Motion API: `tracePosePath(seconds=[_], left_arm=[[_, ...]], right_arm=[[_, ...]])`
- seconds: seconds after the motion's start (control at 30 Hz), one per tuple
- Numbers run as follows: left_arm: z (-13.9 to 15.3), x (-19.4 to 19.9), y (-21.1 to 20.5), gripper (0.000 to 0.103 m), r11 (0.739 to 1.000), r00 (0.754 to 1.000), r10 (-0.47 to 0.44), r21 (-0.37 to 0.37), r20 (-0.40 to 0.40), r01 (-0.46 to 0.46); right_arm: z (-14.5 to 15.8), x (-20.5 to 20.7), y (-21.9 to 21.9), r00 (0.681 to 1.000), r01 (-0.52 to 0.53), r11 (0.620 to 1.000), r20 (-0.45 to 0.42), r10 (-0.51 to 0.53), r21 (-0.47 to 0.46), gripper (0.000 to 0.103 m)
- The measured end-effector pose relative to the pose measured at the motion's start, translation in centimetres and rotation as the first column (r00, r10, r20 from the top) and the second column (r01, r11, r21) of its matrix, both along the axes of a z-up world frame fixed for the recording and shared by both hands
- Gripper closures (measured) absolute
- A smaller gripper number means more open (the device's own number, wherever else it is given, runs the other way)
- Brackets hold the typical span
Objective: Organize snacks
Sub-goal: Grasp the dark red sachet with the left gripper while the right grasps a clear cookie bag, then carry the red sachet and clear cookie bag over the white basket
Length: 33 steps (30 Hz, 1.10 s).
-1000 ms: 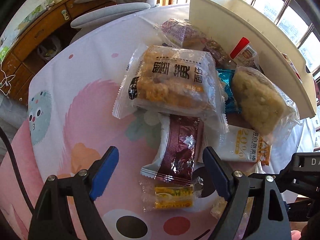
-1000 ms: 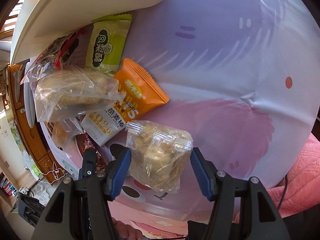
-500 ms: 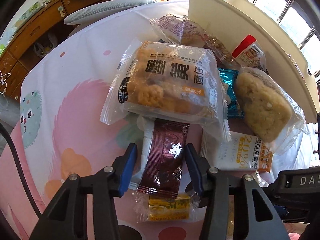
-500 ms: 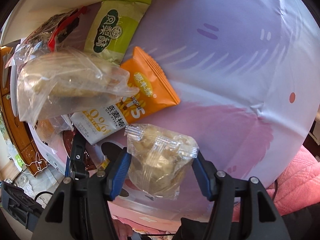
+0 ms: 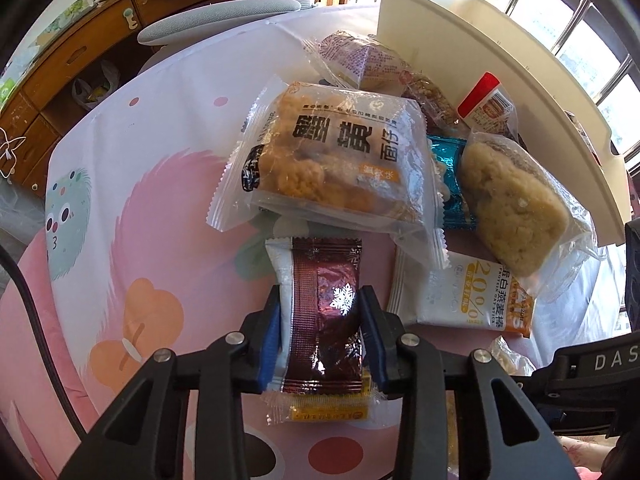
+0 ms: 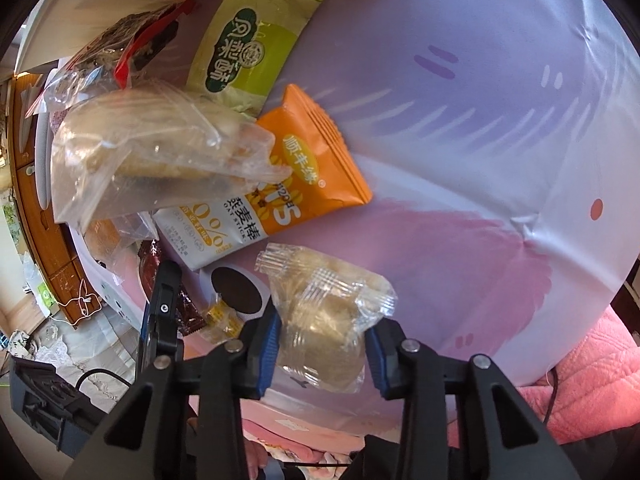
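Clear-wrapped bread packet (image 5: 340,160) overlaps maroon snack (image 5: 326,312) top; oat bar (image 5: 464,296) beside.

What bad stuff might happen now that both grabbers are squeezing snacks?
1. The left gripper is closing on the dark red foil packet; the small yellow packet underneath may get dragged.
2. The right gripper is closing on the clear-wrapped crumbly cake, which might get crushed.
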<state>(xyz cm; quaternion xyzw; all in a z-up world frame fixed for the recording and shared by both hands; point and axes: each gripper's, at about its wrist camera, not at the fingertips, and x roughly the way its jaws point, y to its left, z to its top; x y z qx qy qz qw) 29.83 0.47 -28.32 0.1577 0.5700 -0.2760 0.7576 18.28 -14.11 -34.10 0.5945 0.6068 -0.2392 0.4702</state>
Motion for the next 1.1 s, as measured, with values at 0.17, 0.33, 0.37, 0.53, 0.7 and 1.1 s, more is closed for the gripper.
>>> tracePosePath(seconds=[0.17,0.33,0.37,0.53,0.7,1.1], left_arm=[[1.4,-1.2,0.9,0.068,1.0,1.0,0.028,-0.002,0.003,-0.028],[3.6,-3.5,2.1,0.068,0.999,0.999,0.05,-0.005,0.021,-0.049],[4.0,-4.1,2.5,0.068,0.999,0.998,0.053,-0.004,0.021,-0.053],[5.8,-6.8,3.6,0.068,0.996,0.996,0.088,0.004,0.022,-0.088],[7.5,-10.1,4.7,0.068,0.992,0.992,0.123,-0.028,0.009,-0.123],[12.0,-16.0,4.9,0.068,0.985,0.99,0.138,-0.101,-0.005,-0.138]], right_arm=[[-0.3,-1.5,0.2,1.0,0.02,0.998,0.022,-0.021,0.061,0.069],[-0.2,-2.9,0.7,0.998,0.016,0.997,0.052,-0.02,0.078,0.07],[0.0,-3.2,0.7,0.998,0.015,0.997,0.063,-0.02,0.077,0.07],[1.7,-4.7,0.4,0.987,0.003,0.999,0.161,-0.012,0.054,0.07],[3.7,-6.8,-0.3,0.97,-0.018,1.0,0.243,0.016,0.005,0.07],[8.1,-13.1,-5.4,0.922,-0.056,0.987,0.37,0.109,-0.151,0.07]])
